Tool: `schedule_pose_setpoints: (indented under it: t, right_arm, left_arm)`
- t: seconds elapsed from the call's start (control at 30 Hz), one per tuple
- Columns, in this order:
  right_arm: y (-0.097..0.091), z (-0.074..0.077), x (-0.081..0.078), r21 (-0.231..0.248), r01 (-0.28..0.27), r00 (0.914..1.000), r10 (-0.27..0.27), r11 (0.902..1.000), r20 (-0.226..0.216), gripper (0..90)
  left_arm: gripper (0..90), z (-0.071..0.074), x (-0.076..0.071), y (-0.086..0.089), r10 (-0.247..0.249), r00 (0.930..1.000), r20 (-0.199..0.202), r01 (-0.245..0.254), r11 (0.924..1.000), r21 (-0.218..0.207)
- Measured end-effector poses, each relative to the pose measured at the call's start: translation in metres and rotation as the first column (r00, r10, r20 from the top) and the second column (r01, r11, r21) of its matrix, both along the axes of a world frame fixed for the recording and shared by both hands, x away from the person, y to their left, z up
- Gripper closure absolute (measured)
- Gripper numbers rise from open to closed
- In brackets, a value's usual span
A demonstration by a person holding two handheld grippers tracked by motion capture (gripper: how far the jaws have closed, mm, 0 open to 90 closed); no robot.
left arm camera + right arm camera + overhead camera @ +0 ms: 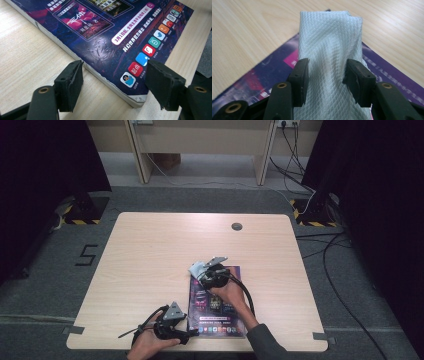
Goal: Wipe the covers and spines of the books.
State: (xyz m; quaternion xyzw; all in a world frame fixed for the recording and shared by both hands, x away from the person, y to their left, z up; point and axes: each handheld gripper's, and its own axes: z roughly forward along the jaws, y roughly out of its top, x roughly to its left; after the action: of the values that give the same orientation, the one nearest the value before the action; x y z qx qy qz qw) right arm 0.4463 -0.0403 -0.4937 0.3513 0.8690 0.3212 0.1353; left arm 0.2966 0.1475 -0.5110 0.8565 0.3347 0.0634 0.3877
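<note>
Jaws pinching cloth (329, 50) over magazine (262, 75) corner, bare table (150, 250) around

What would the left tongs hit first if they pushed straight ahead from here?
Most likely the near corner of the magazine, which lies flat on the table just ahead of the open left tongs; depth is hard to judge.

Lab recording bay: black curtains (45, 160), hazard-taped stands (80, 215), floor cables (320, 255), bare table (150, 250).
</note>
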Motion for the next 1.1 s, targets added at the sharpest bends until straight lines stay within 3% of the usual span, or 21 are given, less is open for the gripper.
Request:
schedule_pose_setpoints:
  t: [0.17, 0.3, 0.4, 0.5, 0.6, 0.8, 1.0, 1.1]
  right_arm:
    - [0.001, 0.001, 0.007, 0.002, 0.000, 0.9997, 0.000, 1.0000, -0.026, 52.1]
    - [-0.001, -0.001, 0.016, 0.019, 0.054, 0.9984, -0.053, 0.9984, -0.018, 52.0]
    - [0.002, 0.001, 0.018, -0.003, 0.051, 0.9986, -0.051, 0.9987, -0.012, 52.6]
    - [0.006, 0.001, 0.014, -0.021, 0.048, 0.9988, -0.048, 0.9986, 0.008, 55.3]
    - [0.006, 0.000, 0.010, 0.012, 0.020, 0.9996, -0.020, 0.9997, -0.023, 55.1]
    - [0.007, 0.001, -0.011, 0.006, -0.094, 0.9950, 0.094, 0.9955, -0.033, 55.1]
    - [-0.012, -0.002, -0.020, 0.032, -0.083, 0.9964, 0.084, 0.9960, -0.013, 54.2]
    - [-0.026, -0.001, -0.015, 0.010, -0.029, 0.9996, 0.029, 0.9995, -0.001, 52.2]
  left_arm:
    - [30.0, 0.000, 0.000, 0.000, 0.001, 1.0000, 0.000, -0.001, 1.0000, -0.001]
    - [29.9, 0.000, 0.000, 0.000, 0.001, 1.0000, 0.000, -0.001, 1.0000, -0.001]
    - [29.8, 0.000, 0.000, 0.000, 0.000, 1.0000, 0.000, 0.000, 1.0000, 0.000]
    - [29.8, 0.000, 0.000, 0.000, -0.001, 1.0000, 0.000, 0.001, 1.0000, 0.000]
    - [29.8, 0.000, 0.000, 0.000, 0.000, 1.0000, 0.000, 0.000, 1.0000, 0.000]
    - [29.8, 0.000, 0.000, 0.000, 0.002, 1.0000, 0.001, -0.002, 1.0000, 0.001]
    - [29.8, 0.000, -0.001, 0.000, 0.007, 1.0000, -0.002, -0.007, 1.0000, -0.005]
    - [29.8, 0.000, 0.000, 0.000, 0.003, 1.0000, 0.001, -0.003, 1.0000, -0.001]
